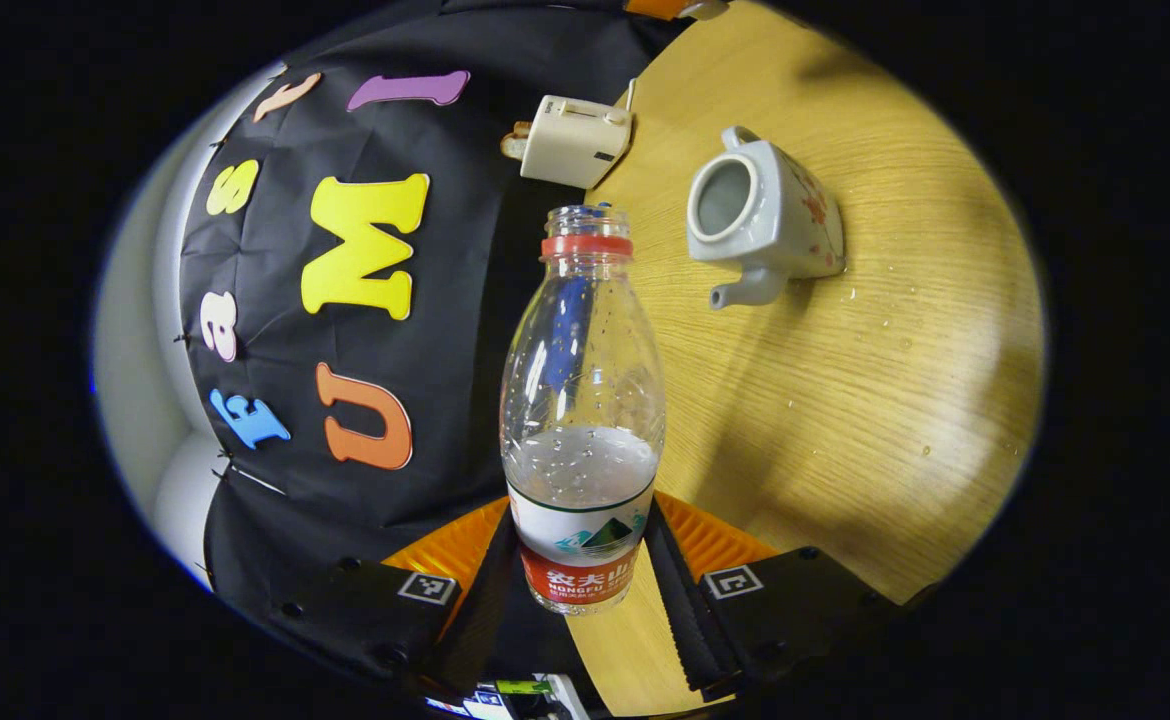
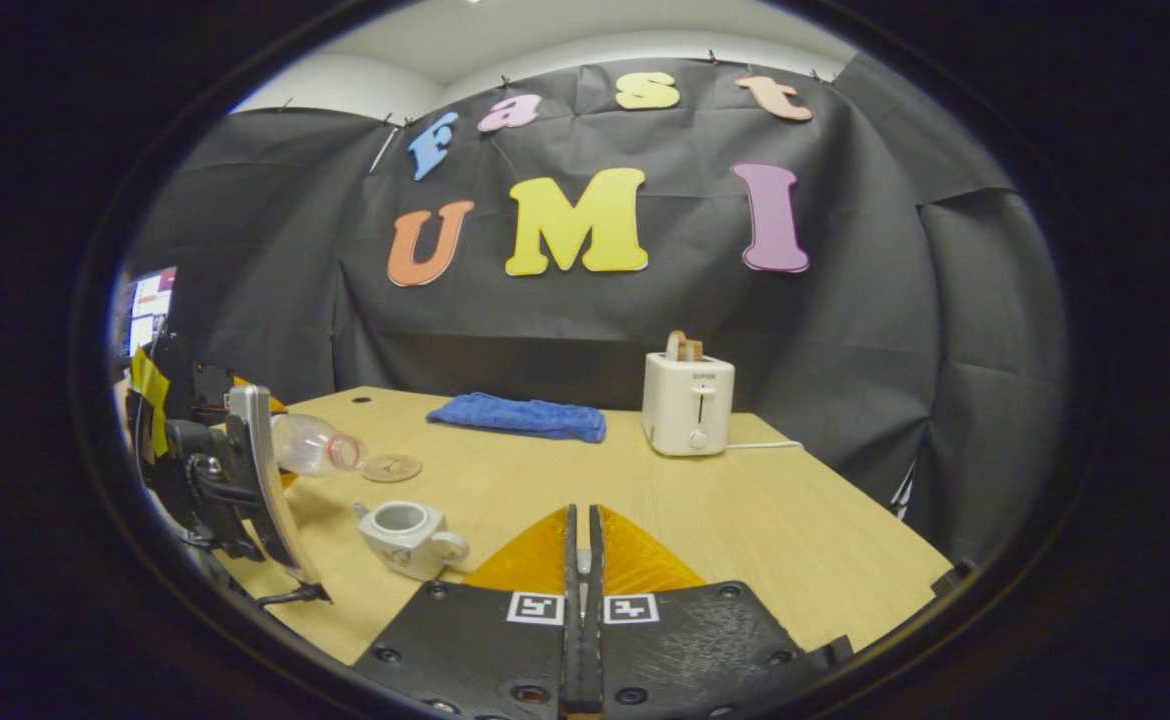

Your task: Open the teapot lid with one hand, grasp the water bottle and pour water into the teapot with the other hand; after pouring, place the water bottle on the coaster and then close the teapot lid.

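Observation:
My left gripper [image 1: 583,540] is shut on the lower, labelled part of a clear water bottle [image 1: 583,400]. The bottle has no cap, a red neck ring and some water near its base. In the right gripper view the bottle [image 2: 310,445] lies tilted on its side in that gripper [image 2: 245,480], mouth toward the white teapot [image 2: 405,535]. The teapot [image 1: 760,215] stands lidless on the table, its opening bare. A round coaster [image 2: 391,467] lies behind it. My right gripper [image 2: 582,545] is held above the table. A small pale piece, apparently the lid's knob, is pinched between its fingers.
A white toaster [image 2: 687,405] with bread in it stands at the back of the wooden table [image 2: 745,520], and a folded blue towel [image 2: 520,415] lies to its left. Water drops [image 1: 885,320] dot the wood beside the teapot. A screen [image 2: 150,305] glows far left.

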`<state>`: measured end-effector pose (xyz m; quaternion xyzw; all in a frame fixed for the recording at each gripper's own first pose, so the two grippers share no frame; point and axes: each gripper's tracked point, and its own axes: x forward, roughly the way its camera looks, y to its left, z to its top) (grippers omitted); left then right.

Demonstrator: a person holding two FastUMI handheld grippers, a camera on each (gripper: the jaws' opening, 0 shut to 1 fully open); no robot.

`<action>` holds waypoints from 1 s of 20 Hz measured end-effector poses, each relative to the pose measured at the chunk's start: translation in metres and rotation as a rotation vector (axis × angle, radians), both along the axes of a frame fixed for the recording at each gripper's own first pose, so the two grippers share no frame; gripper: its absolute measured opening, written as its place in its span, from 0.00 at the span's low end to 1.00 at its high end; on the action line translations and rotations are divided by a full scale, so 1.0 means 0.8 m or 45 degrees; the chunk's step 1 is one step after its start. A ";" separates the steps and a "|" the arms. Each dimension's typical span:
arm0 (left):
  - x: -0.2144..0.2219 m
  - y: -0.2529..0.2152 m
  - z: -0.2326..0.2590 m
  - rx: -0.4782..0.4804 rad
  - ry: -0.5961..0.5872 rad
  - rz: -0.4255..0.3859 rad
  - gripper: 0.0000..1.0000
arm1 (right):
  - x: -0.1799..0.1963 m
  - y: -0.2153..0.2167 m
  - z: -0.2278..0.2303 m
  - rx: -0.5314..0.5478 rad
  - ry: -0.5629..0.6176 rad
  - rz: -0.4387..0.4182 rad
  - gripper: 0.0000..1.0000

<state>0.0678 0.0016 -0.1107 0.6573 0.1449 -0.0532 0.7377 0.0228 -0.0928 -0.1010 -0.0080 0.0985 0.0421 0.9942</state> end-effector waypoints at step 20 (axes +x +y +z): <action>0.007 -0.021 0.022 0.422 -0.009 -0.075 0.75 | -0.004 -0.020 -0.009 0.010 0.003 -0.014 0.00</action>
